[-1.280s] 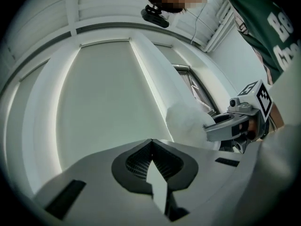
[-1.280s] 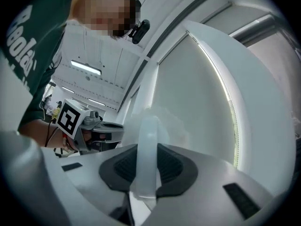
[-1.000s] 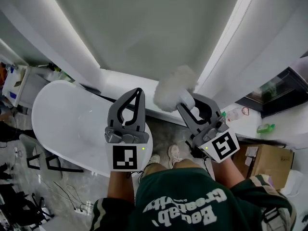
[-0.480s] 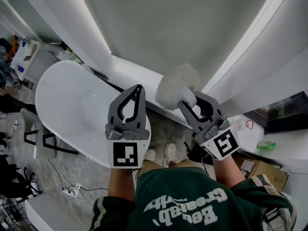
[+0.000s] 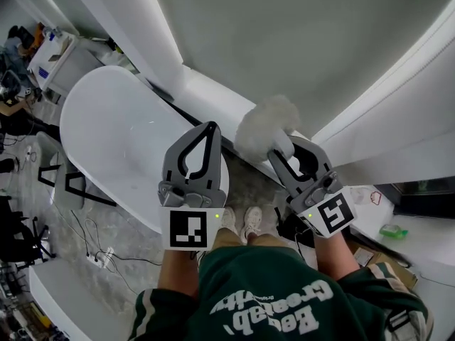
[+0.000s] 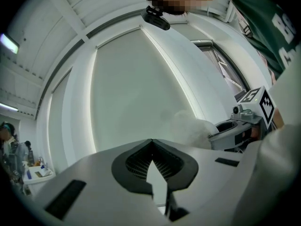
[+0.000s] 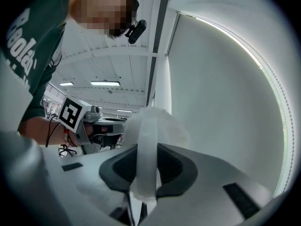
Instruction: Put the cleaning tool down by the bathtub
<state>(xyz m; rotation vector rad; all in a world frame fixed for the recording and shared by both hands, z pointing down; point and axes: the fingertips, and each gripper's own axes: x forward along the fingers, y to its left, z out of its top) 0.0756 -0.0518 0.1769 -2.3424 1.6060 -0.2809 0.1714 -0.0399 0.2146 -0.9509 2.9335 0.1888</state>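
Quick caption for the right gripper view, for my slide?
Right claw gripping a fluffy white cleaning tool by its handle, pale wall behind.

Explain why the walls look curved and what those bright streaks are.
Head view: the wide lens bows the glowing wall strips; white oval bathtub sharp. Left gripper view: fisheye, dark corners, fluffy white duster head hazy against pale wall. Right gripper view: the duster's white handle looms large, blurred.

A grey wall panel (image 5: 298, 34) stands between two lit strips. White shoes (image 5: 245, 220) stand on the marbled floor (image 5: 142, 233), where cables (image 5: 128, 260) trail. A green bottle (image 5: 393, 230) sits on the white surface (image 5: 426, 244) at right.
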